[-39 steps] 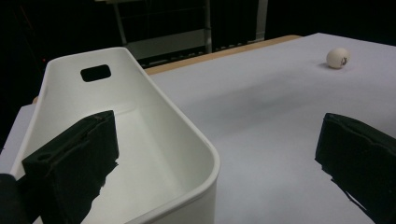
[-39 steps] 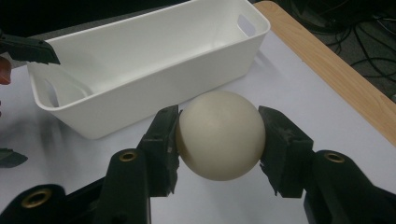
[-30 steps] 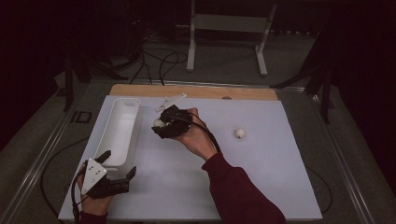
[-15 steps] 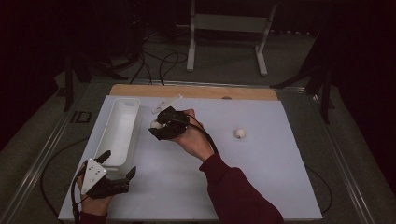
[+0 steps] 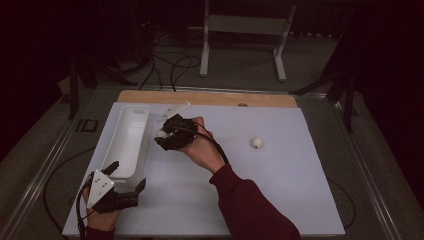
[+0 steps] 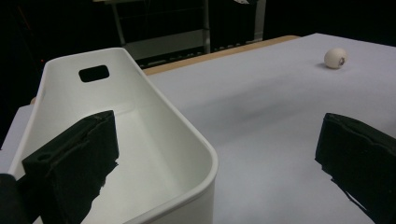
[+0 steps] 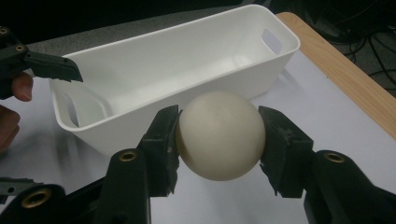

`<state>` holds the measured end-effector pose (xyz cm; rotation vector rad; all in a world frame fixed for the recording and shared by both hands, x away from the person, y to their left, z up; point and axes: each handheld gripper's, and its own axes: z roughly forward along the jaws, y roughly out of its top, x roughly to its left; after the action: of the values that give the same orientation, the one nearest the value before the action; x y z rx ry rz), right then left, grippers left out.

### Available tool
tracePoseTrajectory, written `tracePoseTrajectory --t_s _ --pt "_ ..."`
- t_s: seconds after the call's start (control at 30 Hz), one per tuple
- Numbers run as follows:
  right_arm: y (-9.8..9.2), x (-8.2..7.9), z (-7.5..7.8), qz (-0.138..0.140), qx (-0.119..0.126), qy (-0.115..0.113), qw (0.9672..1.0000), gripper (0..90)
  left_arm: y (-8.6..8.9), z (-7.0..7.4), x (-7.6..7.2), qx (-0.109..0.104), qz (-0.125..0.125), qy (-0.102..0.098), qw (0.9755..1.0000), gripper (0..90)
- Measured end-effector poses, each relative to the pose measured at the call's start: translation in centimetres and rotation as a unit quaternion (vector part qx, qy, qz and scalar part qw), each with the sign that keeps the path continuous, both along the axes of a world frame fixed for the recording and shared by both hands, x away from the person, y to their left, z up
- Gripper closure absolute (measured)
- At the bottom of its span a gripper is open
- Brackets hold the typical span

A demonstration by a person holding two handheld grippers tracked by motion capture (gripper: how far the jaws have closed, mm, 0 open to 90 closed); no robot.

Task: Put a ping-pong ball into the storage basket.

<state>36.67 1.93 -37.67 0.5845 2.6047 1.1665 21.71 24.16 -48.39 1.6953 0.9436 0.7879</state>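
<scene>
My right gripper [image 7: 218, 135] is shut on a cream-white ball [image 7: 220, 134], both pads pressing its sides. In the high view that right gripper [image 5: 165, 136] hovers over the white mat just right of the white bin [image 5: 126, 142], and the ball [image 5: 161, 134] peeks out at its tip. The bin [image 7: 154, 70] looks empty inside. A second white ball [image 5: 257, 143] lies alone on the mat to the right; it also shows far off as a ball [image 6: 335, 58] in the left gripper view. My left gripper [image 5: 126, 176] rests open at the bin's near end, one jaw over the bin [image 6: 140, 140].
A wooden strip [image 5: 210, 98] edges the far side of the mat. A white flat part [image 5: 174, 111] lies near the bin's far end. Cables and a white stand [image 5: 245, 35] sit on the floor beyond the table.
My right gripper has drifted slightly left, closer to the bin, still carrying the ball. The left gripper has stayed where it was.
</scene>
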Motion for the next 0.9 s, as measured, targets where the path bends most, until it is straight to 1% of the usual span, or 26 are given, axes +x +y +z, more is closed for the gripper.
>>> tracePoseTrajectory --t_s 0.13,0.33,0.4,0.57,0.6,0.9 --pt "0.0 -0.1 0.1 0.002 0.003 -0.001 1.0000 50.1 0.0 0.0 0.0 0.000 -0.001 0.000 1.0000 0.2" --pt "0.1 0.2 0.0 0.006 -0.010 0.003 0.9999 50.2 0.2 0.0 0.0 -0.004 0.001 0.001 1.0000 0.2" --pt "0.2 0.3 0.0 0.006 -0.012 0.000 0.9999 50.1 0.2 0.0 0.0 -0.005 0.001 -0.001 1.0000 0.2" --pt "0.3 0.2 0.1 0.008 -0.004 0.000 1.0000 50.1 0.2 0.0 -0.1 -0.005 0.003 0.000 1.0000 0.2" --pt "0.4 0.2 0.1 0.009 -0.003 -0.003 0.9999 50.1 0.2 0.0 -0.1 -0.006 0.003 -0.001 1.0000 0.2" --pt "1.6 0.1 0.1 0.017 -0.001 -0.002 0.9998 50.1 0.3 0.0 -0.1 -0.007 0.004 -0.001 1.0000 0.2"
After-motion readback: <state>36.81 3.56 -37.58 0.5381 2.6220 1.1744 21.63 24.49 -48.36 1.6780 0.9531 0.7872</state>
